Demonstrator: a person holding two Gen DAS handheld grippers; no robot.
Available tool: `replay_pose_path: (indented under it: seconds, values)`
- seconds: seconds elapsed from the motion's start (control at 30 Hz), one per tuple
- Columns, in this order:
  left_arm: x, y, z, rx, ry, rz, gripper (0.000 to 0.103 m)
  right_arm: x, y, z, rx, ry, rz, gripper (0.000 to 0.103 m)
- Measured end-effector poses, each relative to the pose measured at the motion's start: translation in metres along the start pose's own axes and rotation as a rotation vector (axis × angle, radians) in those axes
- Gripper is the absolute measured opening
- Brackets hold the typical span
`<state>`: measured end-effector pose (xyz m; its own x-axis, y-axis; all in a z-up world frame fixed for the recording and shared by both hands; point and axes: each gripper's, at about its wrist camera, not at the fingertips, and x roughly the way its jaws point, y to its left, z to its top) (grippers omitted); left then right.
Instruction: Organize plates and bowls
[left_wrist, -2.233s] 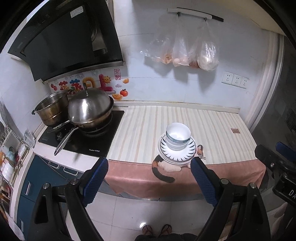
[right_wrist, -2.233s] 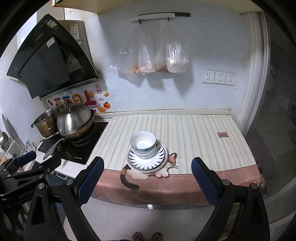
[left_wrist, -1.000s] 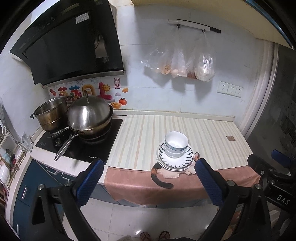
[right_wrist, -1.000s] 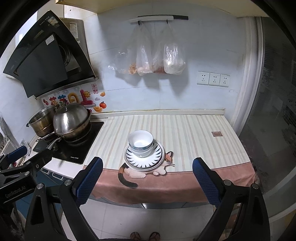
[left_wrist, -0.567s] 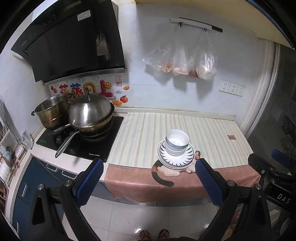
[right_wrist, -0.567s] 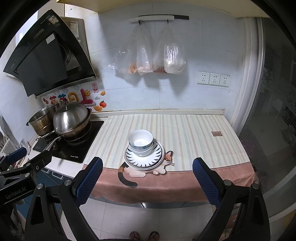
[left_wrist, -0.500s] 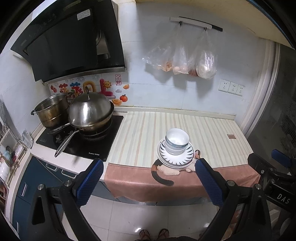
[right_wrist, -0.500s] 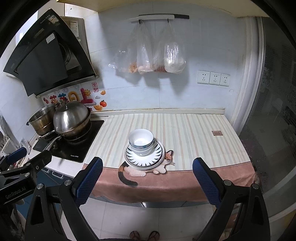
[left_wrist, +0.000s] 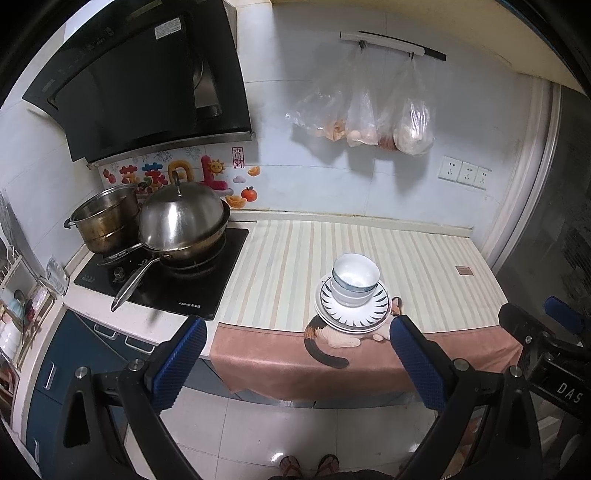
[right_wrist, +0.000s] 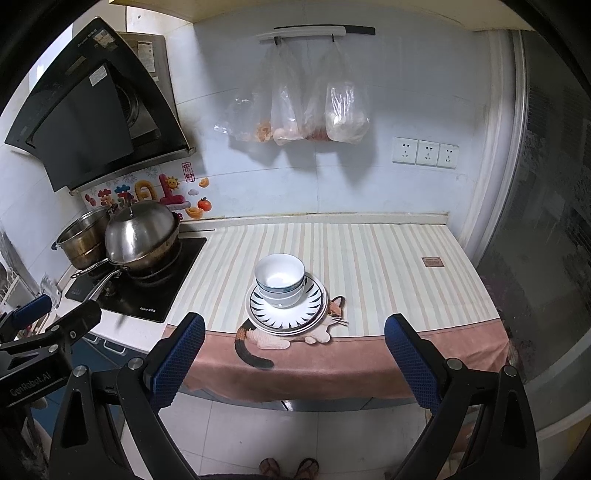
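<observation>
The bench (left_wrist: 369, 251) with its striped cloth stretches ahead of me, hob and lidded wok (left_wrist: 181, 221) at its left end, and both my claws hang back from its front edge over the floor tiles. My left claw (left_wrist: 295, 354) and my right claw (right_wrist: 295, 354) each stand spread wide with nothing between the blue pads. The stack of plates (right_wrist: 288, 306) sits near the bench's front edge, on the cat picture of the cloth, well apart from both claws and roughly centred ahead of my right one, and the stacked bowls (right_wrist: 280, 280) stand upright on the plates, toward their left.
</observation>
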<state>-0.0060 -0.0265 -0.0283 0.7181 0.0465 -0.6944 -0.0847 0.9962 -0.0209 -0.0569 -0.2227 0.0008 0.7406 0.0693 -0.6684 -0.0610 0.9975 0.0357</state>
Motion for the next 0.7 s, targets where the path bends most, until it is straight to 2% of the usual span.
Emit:
replay_pose_path:
  seconds: [0.7]
  values:
    - [0.0032,0.0012,-0.0013,0.001,0.005,0.01,0.102,0.0082,0.0037,0.0061,0.001,0.014,0.005,0.1]
